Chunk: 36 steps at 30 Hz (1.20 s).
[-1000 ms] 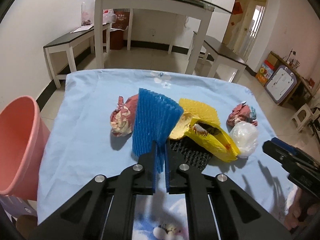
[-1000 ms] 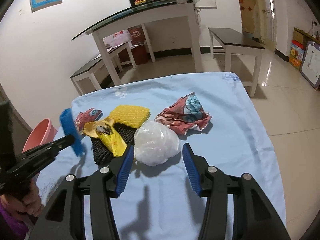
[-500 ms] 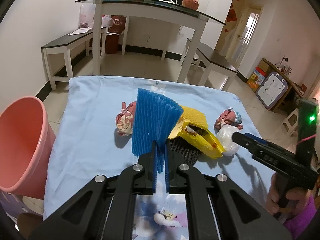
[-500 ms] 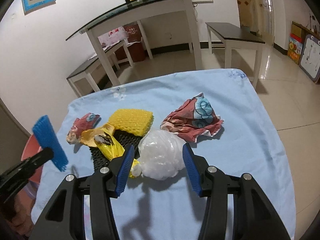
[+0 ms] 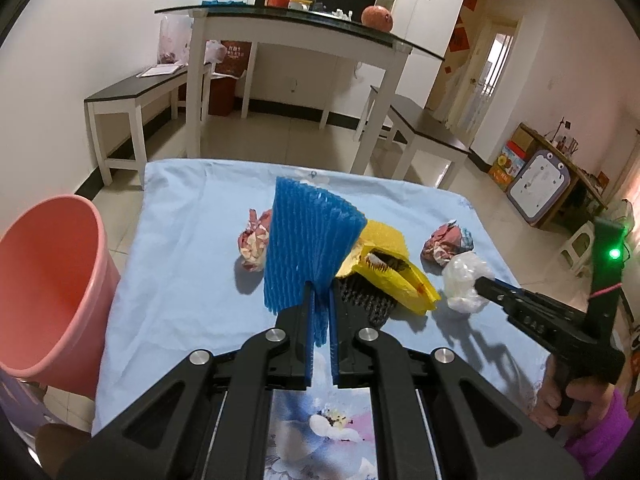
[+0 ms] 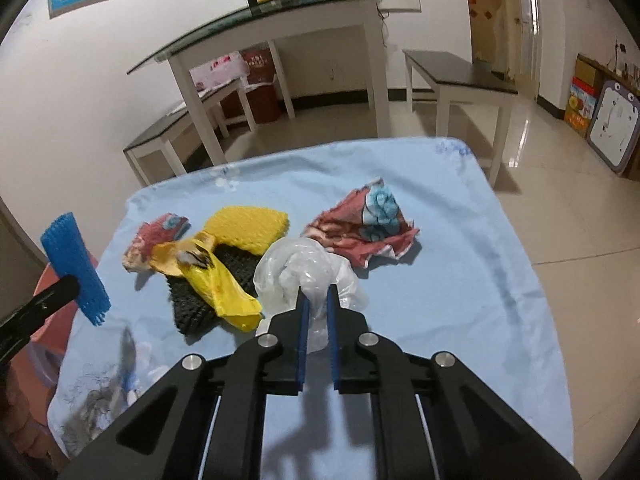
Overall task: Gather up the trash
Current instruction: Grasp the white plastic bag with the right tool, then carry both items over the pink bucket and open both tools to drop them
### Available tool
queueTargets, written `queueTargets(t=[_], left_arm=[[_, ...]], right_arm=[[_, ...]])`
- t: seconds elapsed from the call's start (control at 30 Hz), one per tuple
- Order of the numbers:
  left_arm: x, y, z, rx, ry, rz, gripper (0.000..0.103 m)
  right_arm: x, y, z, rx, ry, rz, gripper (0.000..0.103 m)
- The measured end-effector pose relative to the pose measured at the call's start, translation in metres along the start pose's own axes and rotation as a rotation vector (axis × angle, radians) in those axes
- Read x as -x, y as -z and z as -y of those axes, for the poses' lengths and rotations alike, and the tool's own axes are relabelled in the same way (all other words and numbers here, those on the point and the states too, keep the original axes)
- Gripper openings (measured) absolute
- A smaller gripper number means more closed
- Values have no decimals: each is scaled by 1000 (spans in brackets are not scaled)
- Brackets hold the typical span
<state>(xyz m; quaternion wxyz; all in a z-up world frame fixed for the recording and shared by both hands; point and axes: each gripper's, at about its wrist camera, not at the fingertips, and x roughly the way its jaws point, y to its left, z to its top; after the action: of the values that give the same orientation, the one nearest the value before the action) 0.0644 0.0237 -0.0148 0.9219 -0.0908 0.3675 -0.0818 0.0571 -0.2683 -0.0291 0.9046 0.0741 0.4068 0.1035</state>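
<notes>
My left gripper (image 5: 319,300) is shut on a blue foam net (image 5: 308,244) and holds it upright above the blue-clothed table (image 5: 180,280); the net also shows in the right wrist view (image 6: 76,268). My right gripper (image 6: 316,300) is shut on a clear plastic bag (image 6: 304,268), which also shows in the left wrist view (image 5: 464,276). On the cloth lie a yellow wrapper (image 6: 216,280), a yellow foam net (image 6: 250,228), a black net (image 6: 192,300) and two crumpled red wrappers (image 6: 368,224) (image 6: 154,236).
A pink bin (image 5: 44,288) stands at the table's left edge. A glass-topped white table (image 5: 288,36) and dark benches (image 5: 136,96) stand beyond on the tiled floor. The right hand and its gripper body (image 5: 560,332) reach in from the right.
My right gripper closed on the clear plastic bag; it was open around it before. My left gripper lifted and drew back with the blue net.
</notes>
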Motion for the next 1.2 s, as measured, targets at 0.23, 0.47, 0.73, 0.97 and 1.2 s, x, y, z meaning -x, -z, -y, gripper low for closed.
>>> queueTargets(t=[0.23,0.47,0.73,0.97,1.2], left_arm=[[19,-3,-14,19,-49,42,6],[40,-5,-43,67,-142,84,6],[68,-4,-99,172,-261,125,6],[86,1,-148,257,-344,143,6],[88,12,-177,291,-396,136,6]], right_arm=[[35,-17,-21,18,-77,88,7],[34,-35,-85,106,-230,83,7],[19,-40,-175,224,-386,34,7],[4,-35,-246,297,-490,-33,7],[-11,-24,-299,361,-536,-88,7]])
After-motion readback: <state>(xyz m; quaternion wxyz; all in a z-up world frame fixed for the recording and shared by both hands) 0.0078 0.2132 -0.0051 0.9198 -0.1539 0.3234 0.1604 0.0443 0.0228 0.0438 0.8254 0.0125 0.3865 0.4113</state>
